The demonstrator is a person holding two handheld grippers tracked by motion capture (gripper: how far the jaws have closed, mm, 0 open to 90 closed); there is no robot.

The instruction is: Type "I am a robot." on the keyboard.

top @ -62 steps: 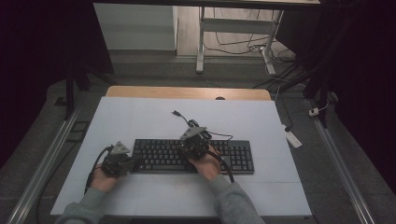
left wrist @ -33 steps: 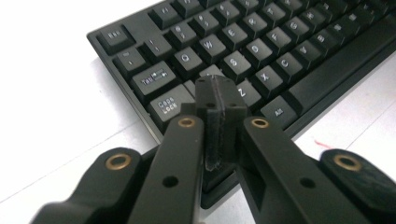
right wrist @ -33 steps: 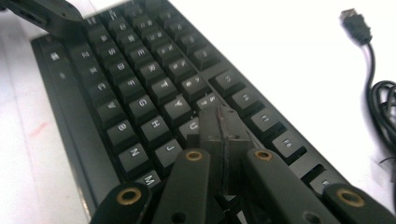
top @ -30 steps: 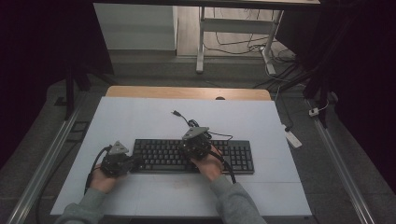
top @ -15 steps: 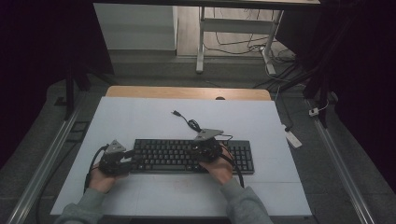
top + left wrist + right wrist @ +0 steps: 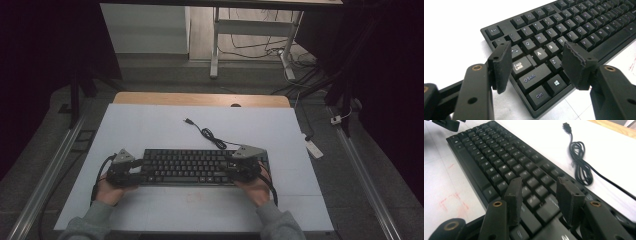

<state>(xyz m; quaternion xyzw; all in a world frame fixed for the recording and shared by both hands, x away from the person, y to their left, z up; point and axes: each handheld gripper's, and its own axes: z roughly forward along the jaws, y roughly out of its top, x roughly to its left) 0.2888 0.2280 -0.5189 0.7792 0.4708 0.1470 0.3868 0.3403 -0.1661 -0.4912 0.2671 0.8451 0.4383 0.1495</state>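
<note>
We have the keyboard (image 6: 200,166) lying lengthwise between us, left gripper (image 6: 536,60) and right gripper (image 6: 541,195) at its ends, fingers spread, just opening, pinching nothing.

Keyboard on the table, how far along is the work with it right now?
Done, apparently: the keyboard lies flat and square on the white table, its cable loosely coiled behind it. In hand: the left gripper hovers open over its left end, the right gripper open over the right-hand keys; both sets of jaws have just been opening, nothing clamped between them. Left: probably only withdrawing the grippers.
</note>
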